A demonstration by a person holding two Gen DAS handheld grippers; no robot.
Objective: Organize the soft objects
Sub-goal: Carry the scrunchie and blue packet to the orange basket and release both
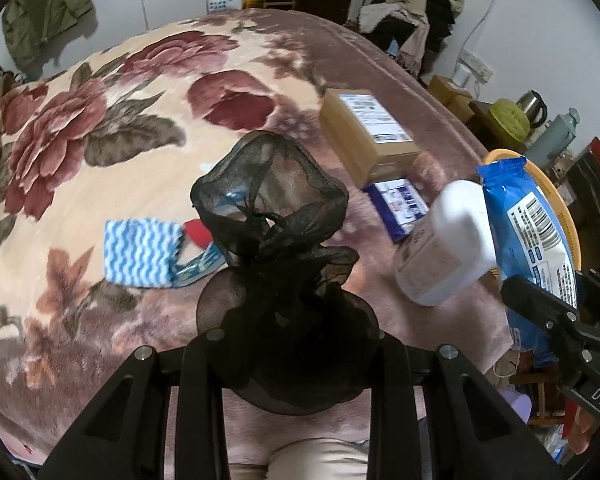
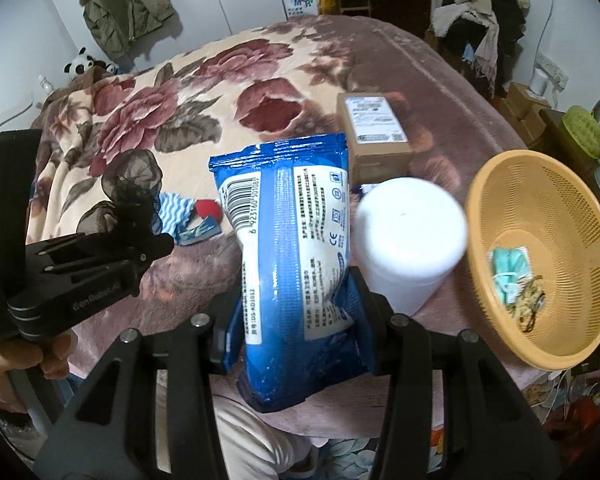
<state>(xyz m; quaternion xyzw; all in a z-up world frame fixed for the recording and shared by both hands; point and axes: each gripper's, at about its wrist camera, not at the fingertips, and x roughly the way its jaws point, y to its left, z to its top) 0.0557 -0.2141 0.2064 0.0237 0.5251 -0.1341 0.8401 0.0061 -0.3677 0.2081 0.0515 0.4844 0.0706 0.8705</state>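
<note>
My left gripper (image 1: 292, 344) is shut on a black sheer mesh pouch (image 1: 276, 256), which stands up crumpled above the floral blanket (image 1: 100, 128). The right wrist view shows the same gripper (image 2: 140, 236) at the left, gripped by a hand, with the pouch (image 2: 130, 184) in it. My right gripper (image 2: 296, 312) is shut on a blue plastic packet (image 2: 296, 240) with a barcode, held upright off the bed. In the left wrist view that packet (image 1: 532, 224) and the right gripper (image 1: 540, 304) sit at the right edge. A blue-and-white striped cloth (image 1: 140, 254) lies on the blanket.
A white bottle (image 2: 412, 240) stands beside an orange mesh basket (image 2: 560, 200) holding teal packets and small bands. A cardboard box (image 1: 368, 132) and a dark blue tissue pack (image 1: 400, 208) lie on the bed. A red item (image 1: 198, 232) lies by the cloth. Clothes pile at far right.
</note>
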